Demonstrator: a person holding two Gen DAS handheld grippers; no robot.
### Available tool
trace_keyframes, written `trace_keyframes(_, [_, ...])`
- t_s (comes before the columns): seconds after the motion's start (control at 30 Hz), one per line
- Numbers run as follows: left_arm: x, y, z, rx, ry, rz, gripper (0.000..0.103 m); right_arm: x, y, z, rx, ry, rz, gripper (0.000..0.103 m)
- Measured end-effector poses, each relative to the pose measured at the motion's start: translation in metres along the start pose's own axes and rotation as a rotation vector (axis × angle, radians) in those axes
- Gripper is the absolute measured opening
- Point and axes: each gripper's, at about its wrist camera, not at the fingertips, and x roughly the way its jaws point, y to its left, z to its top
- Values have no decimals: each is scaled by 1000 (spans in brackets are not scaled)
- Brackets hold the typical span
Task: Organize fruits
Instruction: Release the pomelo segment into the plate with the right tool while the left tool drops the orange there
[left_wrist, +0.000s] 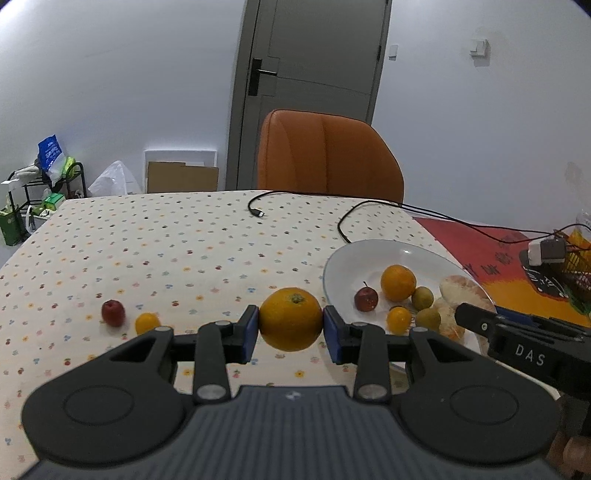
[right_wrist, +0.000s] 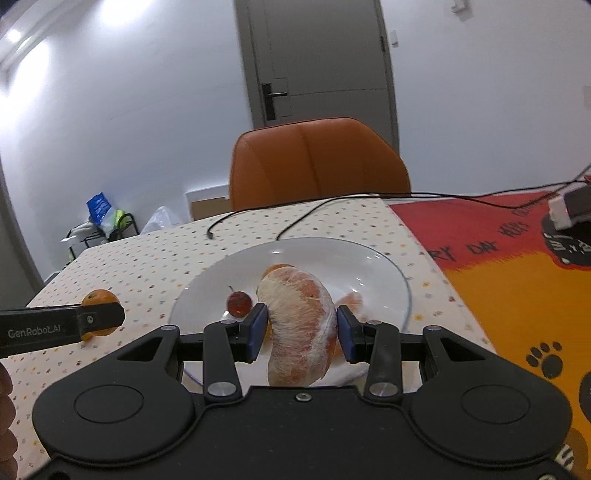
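My left gripper (left_wrist: 290, 329) is shut on a large orange (left_wrist: 290, 319), held above the dotted tablecloth just left of the white plate (left_wrist: 354, 254). On the plate lie an orange (left_wrist: 398, 282), a small red apple (left_wrist: 366, 299), a small orange fruit (left_wrist: 398, 319), two green-yellow fruits (left_wrist: 422, 297) and peeled pomelo pieces (left_wrist: 460, 290). A red apple (left_wrist: 113, 312) and a small orange fruit (left_wrist: 147, 322) rest on the cloth at left. My right gripper (right_wrist: 300, 329) is shut on a peeled pomelo segment (right_wrist: 300, 325) over the plate (right_wrist: 376, 266).
An orange chair (left_wrist: 327, 155) stands behind the table's far edge. Black cables (left_wrist: 343, 221) trail across the cloth toward a charger (left_wrist: 546, 251) on the red-and-orange mat (right_wrist: 517, 280) at right. A rack with bags (left_wrist: 44, 177) stands at far left.
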Motion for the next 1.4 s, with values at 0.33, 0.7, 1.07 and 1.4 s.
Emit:
trace_keyframes(0.33, [6, -20, 1, 34, 3, -26, 36, 0, -17, -5, 37, 0, -31, 39])
trace_keyframes(0.7, [9, -24, 1, 38, 8, -34, 36, 4, -11, -5, 43, 13, -19, 58])
trace_keyframes(1.07, [12, -25, -1, 42, 14, -40, 36, -4, -3, -2, 35, 31, 121, 54])
trace_keyframes(1.4, [14, -36, 1, 56, 13, -77, 36, -5, -8, -4, 35, 35, 112, 51])
